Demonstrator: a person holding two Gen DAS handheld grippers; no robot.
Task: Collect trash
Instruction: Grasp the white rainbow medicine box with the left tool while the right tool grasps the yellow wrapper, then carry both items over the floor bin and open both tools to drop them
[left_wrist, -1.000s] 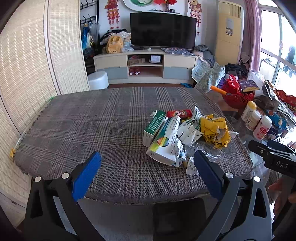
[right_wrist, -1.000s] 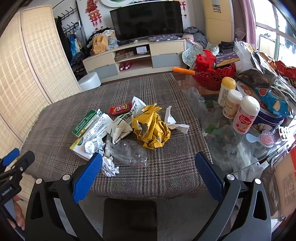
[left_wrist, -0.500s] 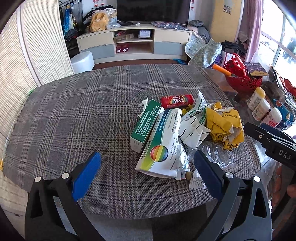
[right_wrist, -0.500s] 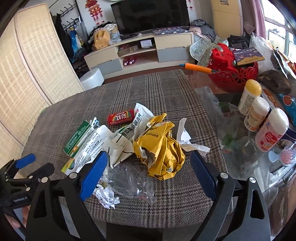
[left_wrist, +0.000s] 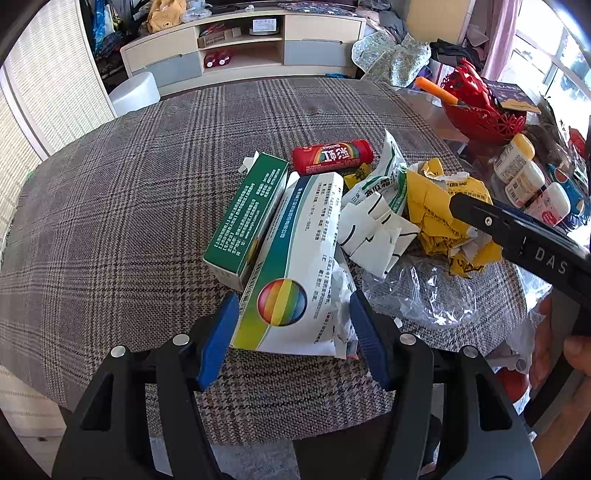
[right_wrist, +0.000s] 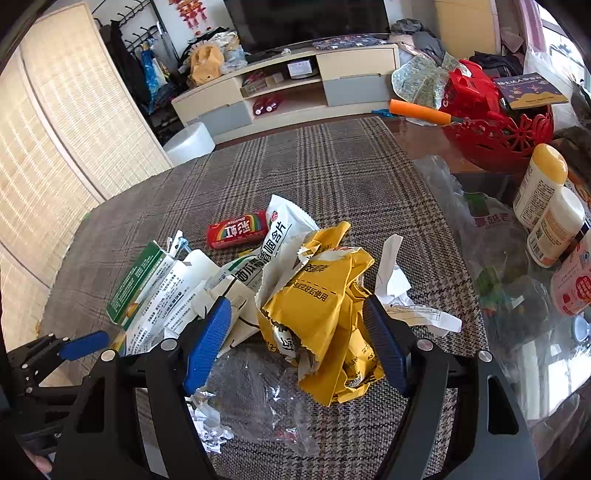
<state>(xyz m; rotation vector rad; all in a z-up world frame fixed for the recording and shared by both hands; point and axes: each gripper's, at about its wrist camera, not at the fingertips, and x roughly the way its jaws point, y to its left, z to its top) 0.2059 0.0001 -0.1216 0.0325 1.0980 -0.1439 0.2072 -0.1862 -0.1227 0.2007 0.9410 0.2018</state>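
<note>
A heap of trash lies on a bench covered with a grey and brown plaid cloth (left_wrist: 122, 206), gathered toward the near right part of the cloth, close to its near edge. The left gripper (left_wrist: 291, 332), black with blue pads, has its jaws straddling the near end of a flattened white paper box printed with a rainbow circle (left_wrist: 295, 273); the jaws have just been closing and stand just beside the box's two sides, and whether the pads actually press on it cannot be told. Touching the box's left side lies a long green cardboard carton (left_wrist: 245, 218), and beyond both, toward the middle of the bench, lies a red cylindrical candy tube with a rainbow label (left_wrist: 332, 157). The right gripper (right_wrist: 299, 339), of the same build, has its jaws part-way apart, also just closing, set either side of a crumpled yellow paper wrapper (right_wrist: 325, 314); the right pad lies against the wrapper's edge, while the left pad stands clear of it over crumpled white paper with green print (right_wrist: 258, 266). A crumpled clear plastic film (right_wrist: 258, 391) lies at the near edge under that gripper, with a small white paper wad (right_wrist: 210, 424) beside it. Along the right edge, on bare glass past the cloth, stand white plastic bottles with yellow caps (right_wrist: 543, 184) and a red openwork basket (right_wrist: 498, 136). A person's hand (left_wrist: 554, 350) shows at the right of the left wrist view.
</note>
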